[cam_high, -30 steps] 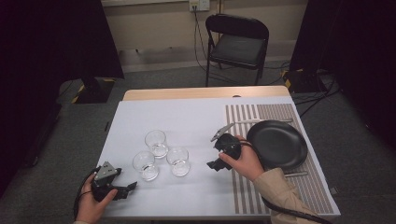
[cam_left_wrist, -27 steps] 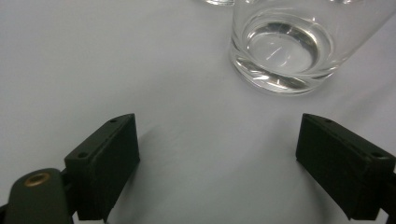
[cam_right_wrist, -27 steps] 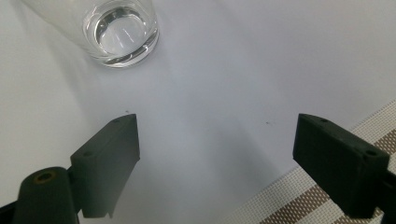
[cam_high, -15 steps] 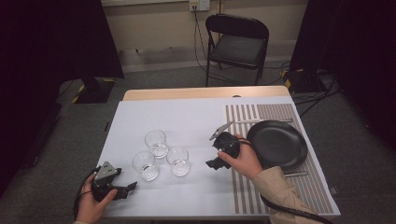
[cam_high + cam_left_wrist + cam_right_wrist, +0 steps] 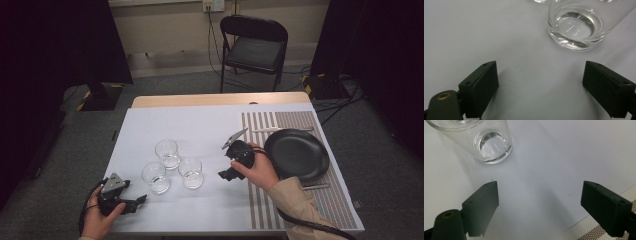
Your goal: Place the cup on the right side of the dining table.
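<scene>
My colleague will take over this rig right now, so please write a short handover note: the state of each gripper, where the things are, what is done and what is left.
Left hand-held gripper: open, holding nothing, low at the near left of the table, pointing at the nearest glass.
Right hand-held gripper: open, holding nothing, just right of the right glass.
Things: three glasses stand upright in a cluster at mid-table; the third, far glass is behind the other two. A black plate lies on the striped mat at the right.
Done: no glass is gripped.
Left: probably gripping and moving the glasses.
</scene>
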A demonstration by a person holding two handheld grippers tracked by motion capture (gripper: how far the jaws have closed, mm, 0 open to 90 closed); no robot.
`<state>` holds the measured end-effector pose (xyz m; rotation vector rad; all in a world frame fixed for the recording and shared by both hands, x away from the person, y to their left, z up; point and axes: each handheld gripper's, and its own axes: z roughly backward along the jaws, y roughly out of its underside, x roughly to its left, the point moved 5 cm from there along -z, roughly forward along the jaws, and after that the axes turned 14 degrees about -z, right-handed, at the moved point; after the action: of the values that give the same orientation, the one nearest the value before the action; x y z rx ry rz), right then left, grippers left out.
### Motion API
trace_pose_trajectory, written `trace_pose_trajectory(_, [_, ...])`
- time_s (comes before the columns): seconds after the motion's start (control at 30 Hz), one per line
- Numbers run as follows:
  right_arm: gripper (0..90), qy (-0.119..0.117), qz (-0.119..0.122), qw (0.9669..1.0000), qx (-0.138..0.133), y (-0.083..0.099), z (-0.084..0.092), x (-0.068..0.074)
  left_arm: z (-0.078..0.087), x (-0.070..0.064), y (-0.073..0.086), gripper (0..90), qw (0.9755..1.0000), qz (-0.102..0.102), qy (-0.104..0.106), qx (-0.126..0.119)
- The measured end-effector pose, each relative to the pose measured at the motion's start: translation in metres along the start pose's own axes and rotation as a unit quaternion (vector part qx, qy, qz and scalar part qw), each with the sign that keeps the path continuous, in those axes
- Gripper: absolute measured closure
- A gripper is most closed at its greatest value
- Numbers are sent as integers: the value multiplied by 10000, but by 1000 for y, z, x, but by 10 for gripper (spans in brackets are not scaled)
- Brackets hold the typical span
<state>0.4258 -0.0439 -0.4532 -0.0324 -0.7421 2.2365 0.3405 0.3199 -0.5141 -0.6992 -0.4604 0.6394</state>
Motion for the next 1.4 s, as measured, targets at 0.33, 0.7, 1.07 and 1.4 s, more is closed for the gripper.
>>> trace_pose_trajectory(0.33, [138, -10, 11, 10000, -9, -4, -1, 2, 0, 0, 0, 124, 10000, 2, 0, -1])
trace_pose_trajectory(0.7, [138, 1, 21, 10000, 13, -8, -3, 5, 0, 0, 0, 124, 10000, 4, 6, -5])
trace_pose_trajectory(1.07, [139, -32, 64, 10000, 40, -12, -6, 7, 0, 0, 0, 124, 10000, 2, -1, 1])
trace_pose_trajectory(1.4, [139, -13, 85, 9999, 63, -16, -6, 8, 0, 0, 0, 124, 10000, 5, 5, -3])
